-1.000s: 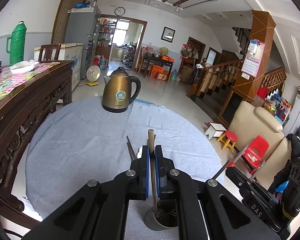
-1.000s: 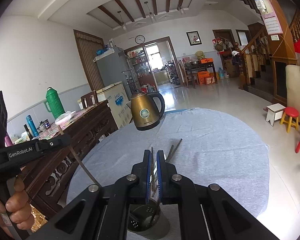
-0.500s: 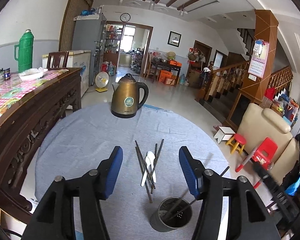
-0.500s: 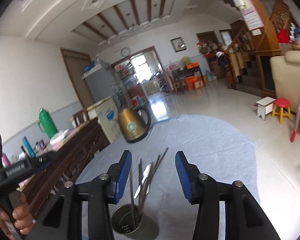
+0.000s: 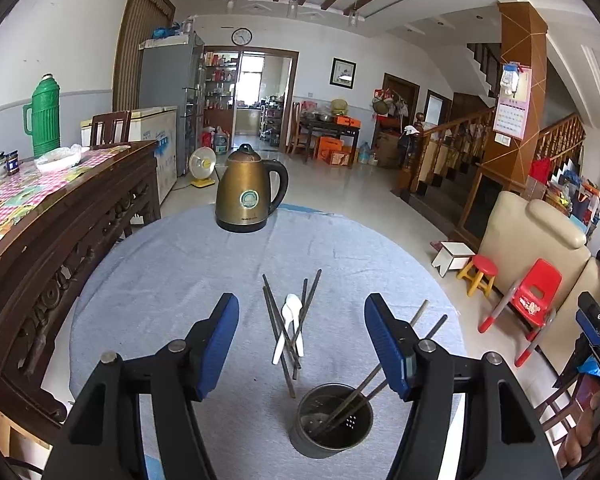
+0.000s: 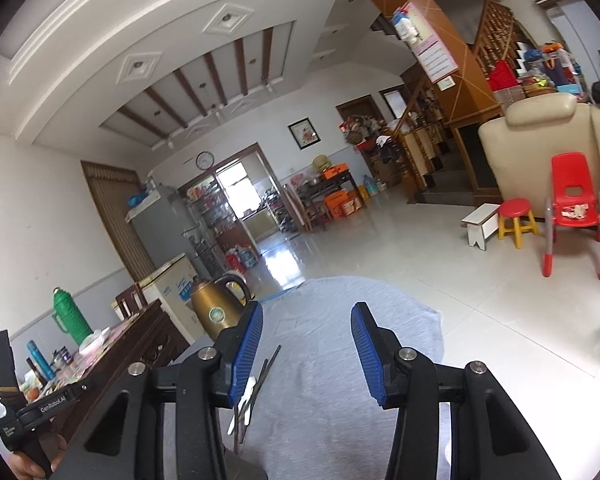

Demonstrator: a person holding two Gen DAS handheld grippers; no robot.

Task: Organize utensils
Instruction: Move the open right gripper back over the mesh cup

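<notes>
In the frame's middle, chopsticks lie lengthwise ahead, between the left tool's spread, empty fingers; the right tool is spread too.

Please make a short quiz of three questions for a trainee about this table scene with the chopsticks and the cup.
1. True or false: the left gripper is shut on a chopstick.
2. What white utensil lies among the loose chopsticks on the grey tablecloth?
3. The metal cup holds: A) chopsticks B) a spoon C) nothing.

Key:
1. False; both it and the right gripper are open and hold nothing.
2. A white spoon.
3. A; two chopsticks lean in it.
</notes>
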